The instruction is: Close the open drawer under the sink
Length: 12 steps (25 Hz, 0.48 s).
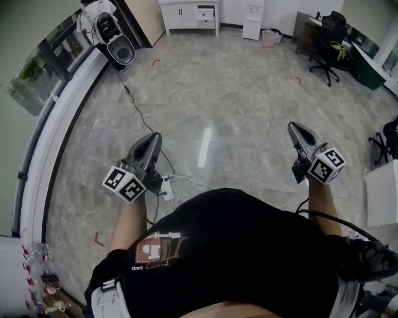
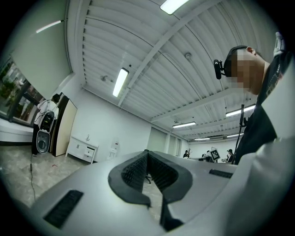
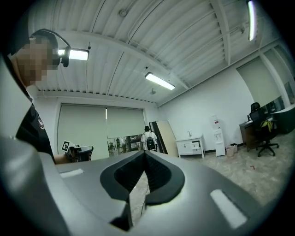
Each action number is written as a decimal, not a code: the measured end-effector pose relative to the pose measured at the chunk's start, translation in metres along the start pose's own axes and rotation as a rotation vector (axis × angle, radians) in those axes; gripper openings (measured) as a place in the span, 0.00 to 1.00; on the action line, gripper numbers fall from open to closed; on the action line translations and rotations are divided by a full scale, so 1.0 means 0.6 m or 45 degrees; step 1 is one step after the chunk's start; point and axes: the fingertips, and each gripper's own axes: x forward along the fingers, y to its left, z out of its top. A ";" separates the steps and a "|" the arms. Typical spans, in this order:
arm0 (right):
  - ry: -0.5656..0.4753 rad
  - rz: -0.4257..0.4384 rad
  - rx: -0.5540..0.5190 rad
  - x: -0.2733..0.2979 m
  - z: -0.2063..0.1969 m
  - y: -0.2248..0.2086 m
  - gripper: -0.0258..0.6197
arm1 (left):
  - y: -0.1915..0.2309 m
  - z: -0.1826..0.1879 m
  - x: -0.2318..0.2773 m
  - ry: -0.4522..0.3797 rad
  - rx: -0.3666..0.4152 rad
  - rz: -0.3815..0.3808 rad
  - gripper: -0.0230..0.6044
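both grippers shut, cabinet across the room

the left gripper and right gripper each had ribbed black jaws pressed together on nothing. a wide stretch of glossy marble floor lay ahead. the boxy white sink cabinet stood against the far wall, its drawer sticking out.

grey marble floor, white walls, ribbed ceiling with strip lights, black office chair
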 end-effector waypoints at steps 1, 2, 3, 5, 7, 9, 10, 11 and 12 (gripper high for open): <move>0.002 0.011 0.006 0.012 0.000 -0.014 0.03 | 0.002 -0.005 0.015 0.017 0.005 0.004 0.02; 0.003 0.022 0.012 0.024 -0.001 -0.026 0.03 | 0.007 -0.009 0.027 0.032 0.010 0.009 0.02; 0.005 0.032 0.016 0.038 -0.003 -0.036 0.03 | 0.015 -0.012 0.038 0.044 0.015 0.017 0.02; 0.008 0.047 0.021 0.064 -0.010 -0.055 0.03 | 0.037 -0.016 0.059 0.055 0.019 0.032 0.02; 0.013 0.048 0.029 0.090 -0.016 -0.078 0.03 | 0.063 -0.022 0.084 0.059 0.015 0.040 0.02; 0.018 0.041 0.037 0.118 -0.021 -0.100 0.03 | 0.092 -0.032 0.108 0.057 0.008 0.026 0.02; 0.021 0.038 0.036 0.135 -0.024 -0.108 0.03 | 0.110 -0.036 0.119 0.054 0.004 0.017 0.02; 0.024 0.034 0.030 0.154 -0.026 -0.113 0.03 | 0.130 -0.038 0.128 0.050 0.000 0.009 0.02; 0.027 0.030 0.021 0.176 -0.027 -0.116 0.03 | 0.154 -0.037 0.136 0.045 -0.005 0.000 0.02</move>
